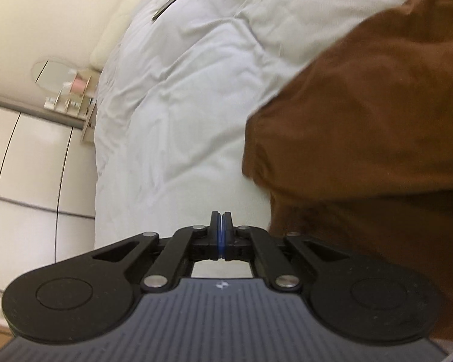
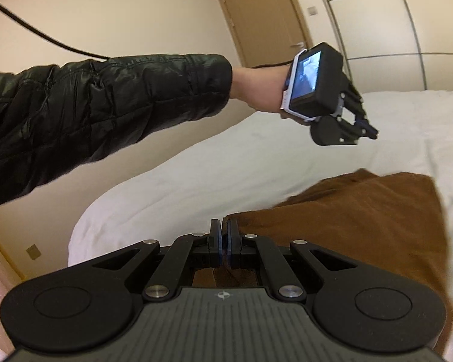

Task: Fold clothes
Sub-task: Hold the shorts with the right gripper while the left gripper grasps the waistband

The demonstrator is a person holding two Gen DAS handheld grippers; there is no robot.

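**Brown garment on the bed, both tools pinched together**

The brown garment (image 2: 362, 220) lies bunched on the bed (image 2: 196, 175), right of the empty left tool (image 1: 221, 220). The right tool (image 2: 223, 229) sits at its edge; whether it grips cloth, I cannot tell.

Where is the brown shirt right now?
The brown garment lies on the white bed, right of centre in both wrist views, beside the shut right gripper and below the raised left gripper.

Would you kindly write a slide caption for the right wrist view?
Right gripper, jaws shut, beside brown cloth on a white bed; left gripper held above.
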